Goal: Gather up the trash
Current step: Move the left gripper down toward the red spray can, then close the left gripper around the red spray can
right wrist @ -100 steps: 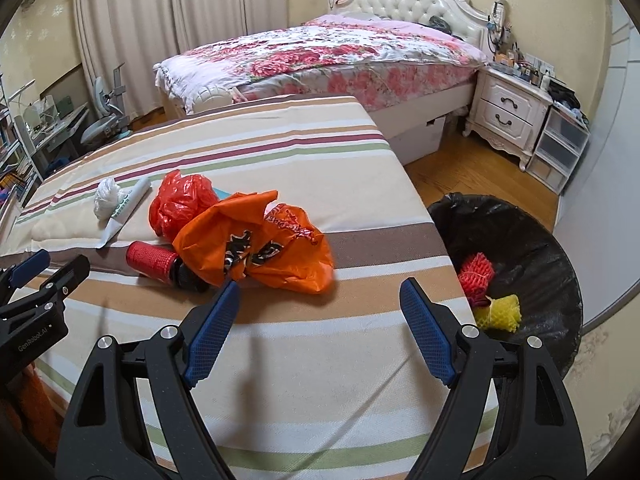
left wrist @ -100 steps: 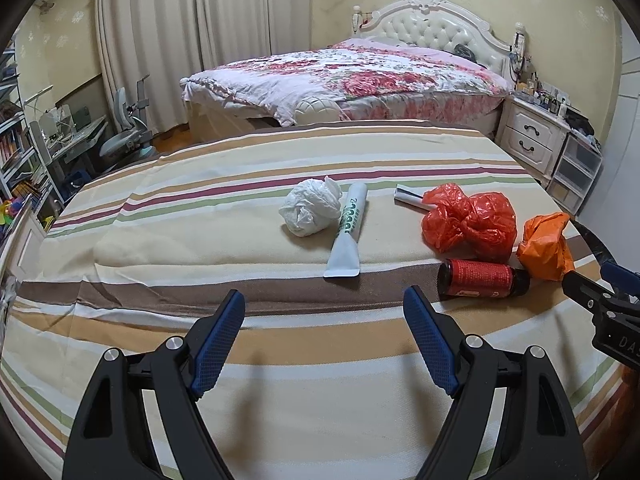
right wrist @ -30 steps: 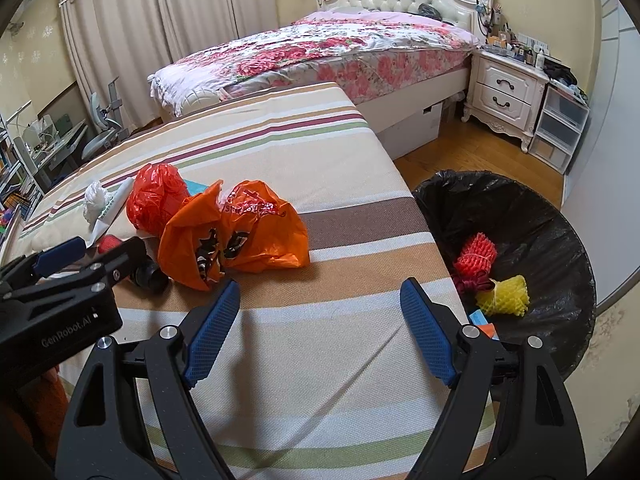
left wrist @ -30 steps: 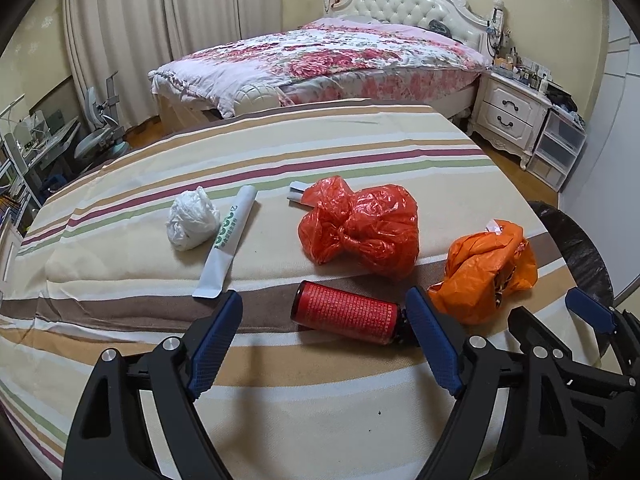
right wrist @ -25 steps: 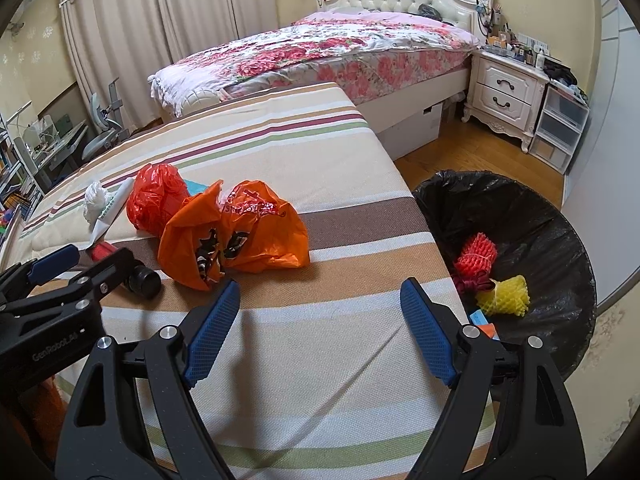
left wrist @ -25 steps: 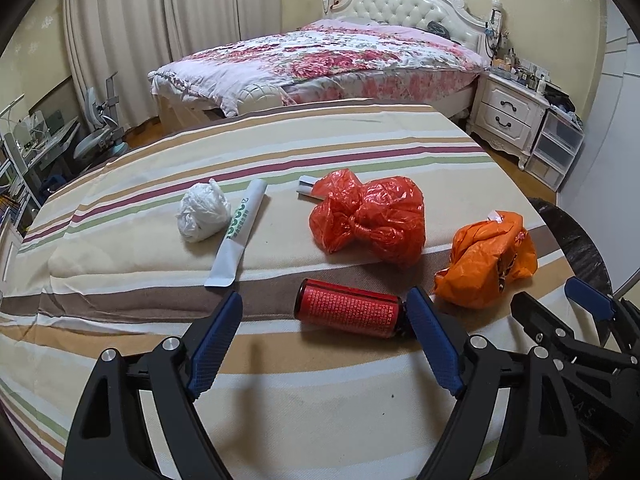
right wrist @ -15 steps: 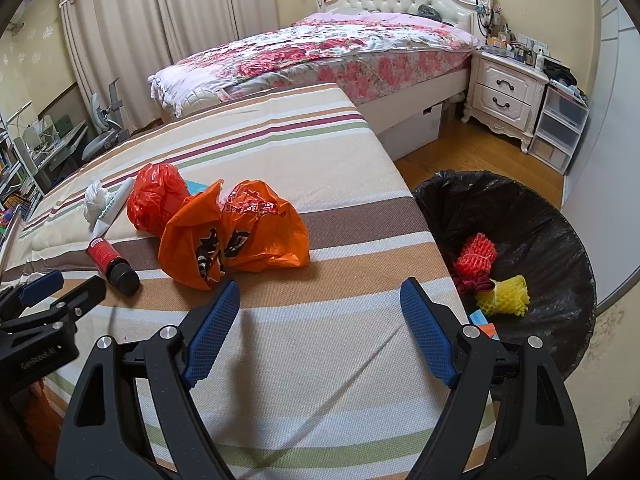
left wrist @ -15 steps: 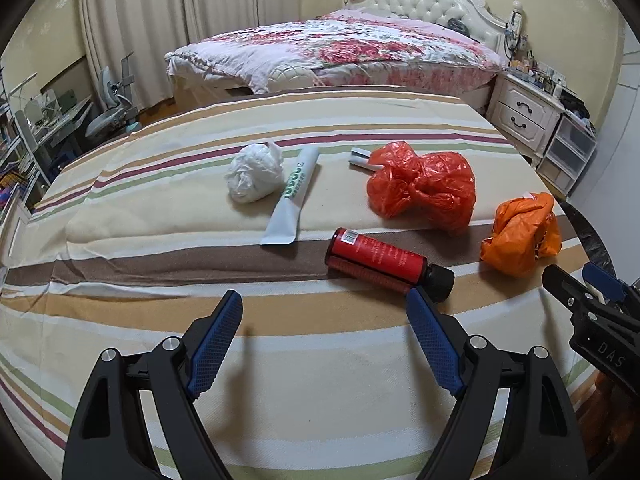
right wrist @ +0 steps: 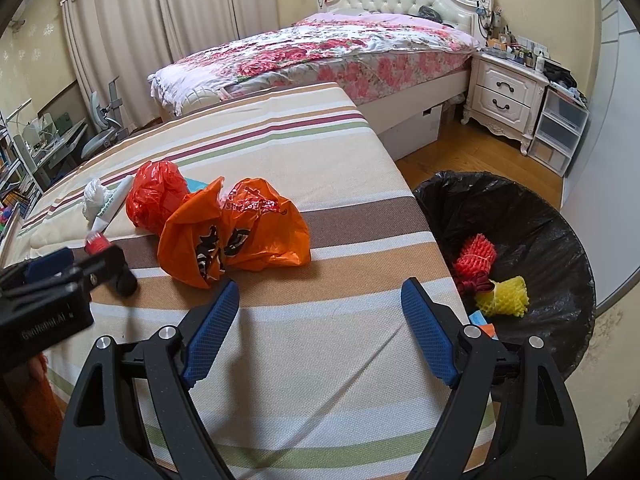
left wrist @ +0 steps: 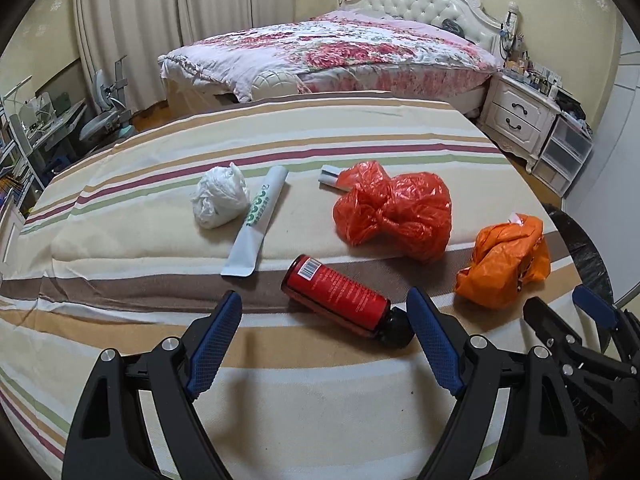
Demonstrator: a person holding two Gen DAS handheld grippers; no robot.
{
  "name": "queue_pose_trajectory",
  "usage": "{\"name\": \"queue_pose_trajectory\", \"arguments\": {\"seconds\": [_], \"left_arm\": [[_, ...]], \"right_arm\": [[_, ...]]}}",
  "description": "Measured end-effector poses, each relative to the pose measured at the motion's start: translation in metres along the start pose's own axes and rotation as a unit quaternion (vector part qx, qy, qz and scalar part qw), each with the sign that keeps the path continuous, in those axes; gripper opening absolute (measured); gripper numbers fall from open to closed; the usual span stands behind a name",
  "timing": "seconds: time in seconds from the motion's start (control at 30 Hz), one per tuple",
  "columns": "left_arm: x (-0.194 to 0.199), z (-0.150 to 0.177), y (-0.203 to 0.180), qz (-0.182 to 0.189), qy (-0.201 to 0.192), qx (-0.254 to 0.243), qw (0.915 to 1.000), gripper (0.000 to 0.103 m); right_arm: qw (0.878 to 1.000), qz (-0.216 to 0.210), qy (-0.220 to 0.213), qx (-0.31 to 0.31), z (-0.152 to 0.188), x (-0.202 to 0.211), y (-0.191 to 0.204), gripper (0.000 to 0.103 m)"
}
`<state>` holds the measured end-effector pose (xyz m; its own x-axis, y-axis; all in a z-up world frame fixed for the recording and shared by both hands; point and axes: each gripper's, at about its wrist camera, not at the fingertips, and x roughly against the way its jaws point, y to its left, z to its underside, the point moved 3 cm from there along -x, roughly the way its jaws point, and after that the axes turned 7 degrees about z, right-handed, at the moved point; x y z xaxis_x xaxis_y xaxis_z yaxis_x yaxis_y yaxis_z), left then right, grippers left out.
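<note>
Left wrist view: left gripper low over striped bedspread, tongs spread wide, nothing between pads. Red bottle on its side just ahead, lying aslant on brown stripe, black cap close to right fingertip, barcode end pointing away. Beyond it, red plastic bag knotted, with small white-and-teal item poking out at far edge. Orange plastic bag crumpled to right, apart from red bag. White tube flat, crimped end toward camera, touching or just beside white crumpled bag on its left. Right gripper at lower right edge, tongs apart, empty.

Right wrist view: right gripper above near edge of bedspread, tongs wide apart, empty. Orange plastic bag ahead and left, leaning against red plastic bag behind. White tube and white crumpled bag farther left. Left gripper at left edge, over red bottle, mostly hiding it. Black-lined trash bin on floor to right of bed, holding red foam net, yellow foam net and other scraps, hard to identify.
</note>
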<state>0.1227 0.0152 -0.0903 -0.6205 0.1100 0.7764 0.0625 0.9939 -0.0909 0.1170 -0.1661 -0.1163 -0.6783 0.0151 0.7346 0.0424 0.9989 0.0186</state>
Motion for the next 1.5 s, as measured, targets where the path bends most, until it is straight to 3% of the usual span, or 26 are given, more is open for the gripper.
{"name": "queue_pose_trajectory", "arguments": {"seconds": [0.2, 0.6, 0.97, 1.27, 1.33, 1.5], "left_arm": [[-0.003, 0.015, 0.022, -0.002, 0.024, 0.017, 0.9996, 0.082], [0.012, 0.024, 0.032, 0.03, 0.016, 0.03, 0.999, 0.074], [0.039, 0.013, 0.033, 0.012, -0.021, 0.027, 0.9993, 0.076], [0.03, 0.036, 0.042, -0.002, 0.01, 0.039, 0.9992, 0.076], [0.028, 0.039, 0.046, 0.004, 0.014, 0.046, 0.9988, 0.072], [0.028, 0.041, 0.053, 0.012, 0.01, 0.045, 0.9989, 0.046]], "right_arm": [[1.0, 0.0, -0.001, -0.001, 0.0, 0.0, 0.001, 0.082], [1.0, 0.005, -0.001, 0.004, -0.001, 0.0, 0.003, 0.082], [1.0, 0.006, -0.001, 0.005, 0.0, 0.0, 0.003, 0.082], [1.0, 0.005, -0.001, 0.004, 0.0, 0.0, 0.003, 0.082], [1.0, 0.006, -0.001, 0.005, 0.0, 0.0, 0.004, 0.082], [1.0, 0.008, -0.001, 0.006, 0.0, 0.0, 0.004, 0.082]]}}
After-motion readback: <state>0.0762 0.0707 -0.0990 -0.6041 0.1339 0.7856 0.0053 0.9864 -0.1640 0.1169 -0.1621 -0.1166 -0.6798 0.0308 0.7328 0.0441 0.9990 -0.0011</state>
